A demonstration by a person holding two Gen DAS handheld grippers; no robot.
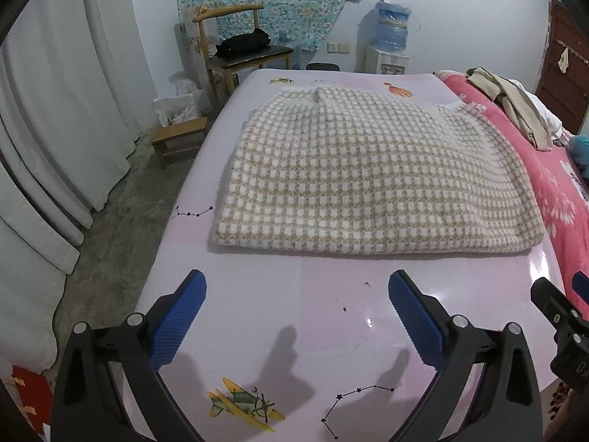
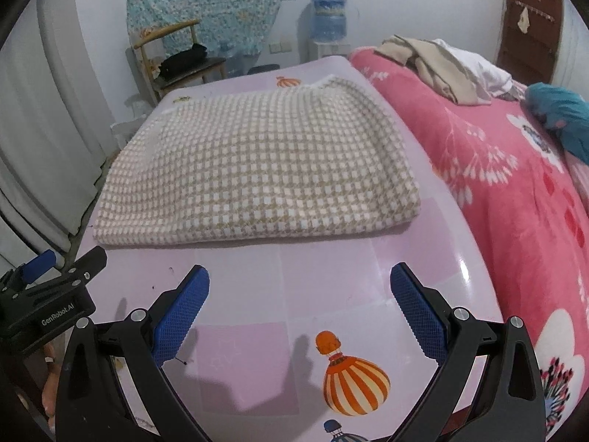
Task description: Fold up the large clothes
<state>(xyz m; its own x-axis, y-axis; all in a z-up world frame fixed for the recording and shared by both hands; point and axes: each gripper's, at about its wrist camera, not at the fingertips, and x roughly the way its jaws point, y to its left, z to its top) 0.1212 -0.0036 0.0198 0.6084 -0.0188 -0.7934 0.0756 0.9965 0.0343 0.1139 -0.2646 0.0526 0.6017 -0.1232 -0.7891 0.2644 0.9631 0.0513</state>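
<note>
Left gripper (image 1: pixel 297 296) hangs released over the pink sheet (image 1: pixel 294 331), its blue pads (image 1: pixel 176 320) spread wide and holding nothing. Ahead of it the checked sweater (image 1: pixel 368 176) lies folded into a flat block on the sheet, clear of the pads, its near edge facing the camera. To the right a pink floral blanket (image 1: pixel 552 191) carries a heap of beige clothes (image 1: pixel 515 107), and the tip of the other gripper shows at the right edge. Beyond the bed stand a wooden chair (image 1: pixel 243 55) with a black item on its seat and a water dispenser (image 1: pixel 390 37). From the right wrist, the right gripper (image 2: pixel 300 287) is likewise released and empty above the sheet, with the folded sweater (image 2: pixel 257 162) just ahead and slightly left. The blanket (image 2: pixel 515 202) runs along the right, and the left gripper's body enters at the lower left.
</note>
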